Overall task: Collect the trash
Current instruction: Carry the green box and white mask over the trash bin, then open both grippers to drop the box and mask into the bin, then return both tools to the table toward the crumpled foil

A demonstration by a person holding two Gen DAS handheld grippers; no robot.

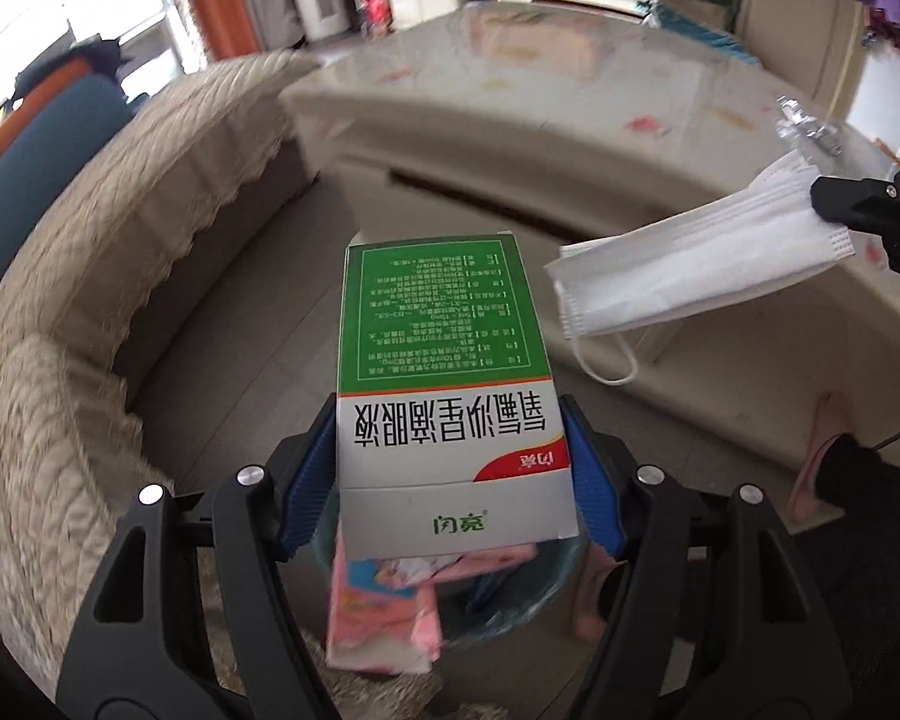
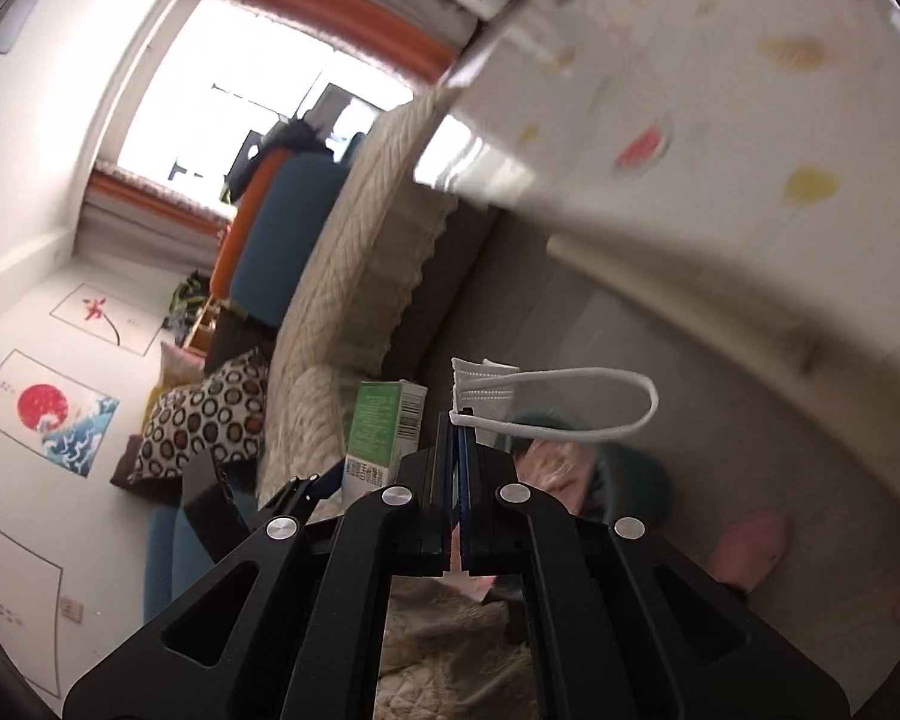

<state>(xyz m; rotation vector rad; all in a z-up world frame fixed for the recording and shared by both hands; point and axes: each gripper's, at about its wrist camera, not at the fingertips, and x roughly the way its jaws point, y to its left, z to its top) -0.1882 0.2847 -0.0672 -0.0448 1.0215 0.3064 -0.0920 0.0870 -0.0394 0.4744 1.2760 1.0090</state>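
A cream sofa [image 1: 120, 252] faces the glossy tabletop [image 1: 570, 78]; left hand-held gripper [image 1: 456, 468] clamps a box [image 1: 444, 360], right hand-held gripper [image 2: 457, 420] pinches a mask [image 1: 690, 264].

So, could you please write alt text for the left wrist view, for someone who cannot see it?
The left tool grips a green and white box above a trash bin holding pink wrappers. At right, the right tool holds a white face mask in the air, with a sofa and table behind.
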